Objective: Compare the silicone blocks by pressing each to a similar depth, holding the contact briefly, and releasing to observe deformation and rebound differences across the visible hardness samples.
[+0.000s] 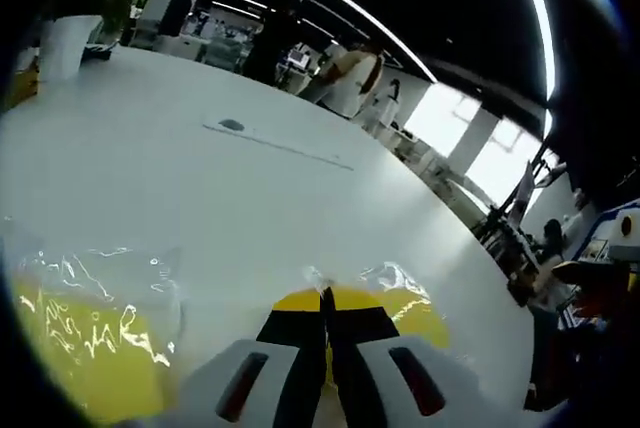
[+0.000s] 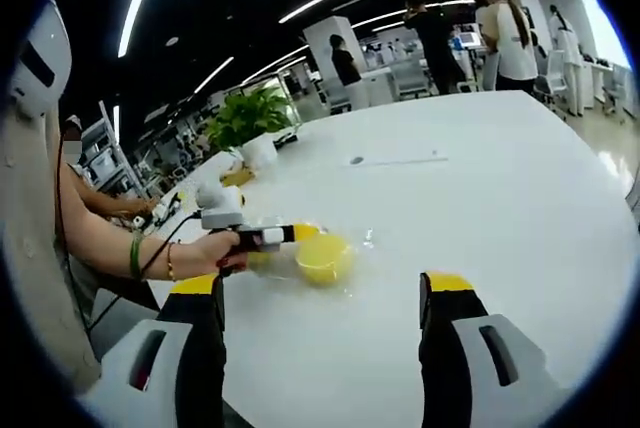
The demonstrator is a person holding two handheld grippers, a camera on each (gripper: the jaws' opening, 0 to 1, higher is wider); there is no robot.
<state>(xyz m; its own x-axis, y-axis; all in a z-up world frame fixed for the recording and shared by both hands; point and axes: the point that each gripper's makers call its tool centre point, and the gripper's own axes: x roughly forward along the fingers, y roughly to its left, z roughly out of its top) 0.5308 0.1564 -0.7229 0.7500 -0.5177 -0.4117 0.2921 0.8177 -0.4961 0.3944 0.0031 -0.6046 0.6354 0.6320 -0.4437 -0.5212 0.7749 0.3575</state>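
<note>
A yellow silicone block in crinkled clear wrap lies on the white table just past my left gripper. That gripper is shut, nothing between its jaws, and its yellow-tipped ends rest against the block. A second wrapped yellow block sits at the lower left. In the right gripper view, a hand holds the left gripper against the round yellow block. My right gripper stands open nearer the table's edge, short of the block and touching nothing.
A potted plant in a white pot stands at the far side of the table. A small dark spot marks the tabletop. The person's forearm reaches in from the left. Several people stand beyond the table.
</note>
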